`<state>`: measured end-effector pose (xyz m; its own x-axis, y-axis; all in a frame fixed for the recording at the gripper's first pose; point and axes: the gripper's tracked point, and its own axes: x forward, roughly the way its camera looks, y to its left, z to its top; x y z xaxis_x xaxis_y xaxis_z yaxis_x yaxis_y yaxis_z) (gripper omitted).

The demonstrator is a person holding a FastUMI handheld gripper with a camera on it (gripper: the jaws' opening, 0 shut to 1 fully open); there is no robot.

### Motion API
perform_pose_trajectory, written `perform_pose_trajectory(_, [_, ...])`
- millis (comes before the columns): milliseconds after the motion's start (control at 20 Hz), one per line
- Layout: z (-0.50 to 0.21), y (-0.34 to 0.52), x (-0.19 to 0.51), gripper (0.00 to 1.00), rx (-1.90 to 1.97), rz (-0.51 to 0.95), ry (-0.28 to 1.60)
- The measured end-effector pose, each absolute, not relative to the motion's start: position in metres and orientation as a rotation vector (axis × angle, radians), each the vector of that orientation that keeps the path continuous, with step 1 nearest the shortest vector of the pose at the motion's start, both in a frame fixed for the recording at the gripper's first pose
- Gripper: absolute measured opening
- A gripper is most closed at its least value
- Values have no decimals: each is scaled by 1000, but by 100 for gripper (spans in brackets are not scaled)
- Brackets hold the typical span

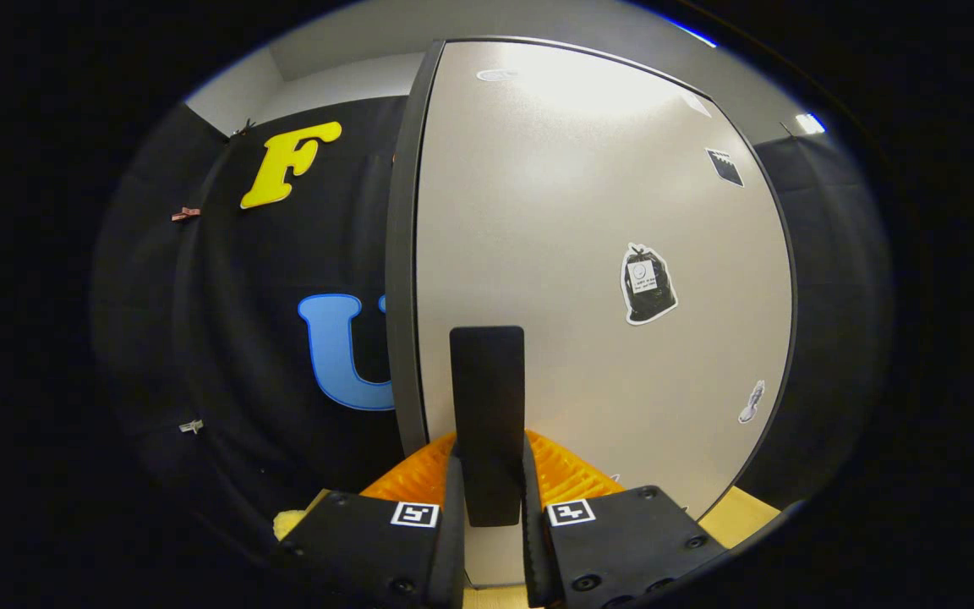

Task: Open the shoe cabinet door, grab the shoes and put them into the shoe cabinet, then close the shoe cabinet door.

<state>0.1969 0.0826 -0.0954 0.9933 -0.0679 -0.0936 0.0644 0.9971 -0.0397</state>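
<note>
Gripper (491, 499) sits right at the shoe cabinet door (605, 254), fingers drawn in on a dark upright handle (487, 406) that stands between them. Both fingers look pressed to its sides, so it reads as clamped, tho the contact is low on the handle and thin. Door is a pale panel w/ a dark frame along its left edge (402, 279); it looks closed or nearly so, can't tell for sure from this angle. A few stickers on the panel, incl. a black bag-shaped one (648, 285). Orange ribbed thing (571, 474) shows just behind the fingers, against the door's foot; can't say what it is. No shoes seen from here, so their spot is unknown.

Judgement: step in hand is the door, most likely opening it, task barely started.

Risks:
- Grip is near the handle's bottom end, so a pull could slide the fingers off downward & the door stays put.
- Pulling straight back instead of following the hinge arc would twist the handle in the pads, lose hold or strain the door.
- Orange item close to the door's foot may block the swing or get dragged.
- Hinge side unclear; a wrong guess means pulling against the frame.
</note>
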Motion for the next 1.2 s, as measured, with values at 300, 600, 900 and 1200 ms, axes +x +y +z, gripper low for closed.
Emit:
perform_pose_trajectory(300, [-91,84,176,32,-29,-35,97])
perform_pose_trajectory(600, [-82,76,135,32,3,9,95])
perform_pose_trajectory(900, [-71,59,87,31,14,88,108])
perform_pose_trajectory(1200, [-62,20,36,31,16,178,117])
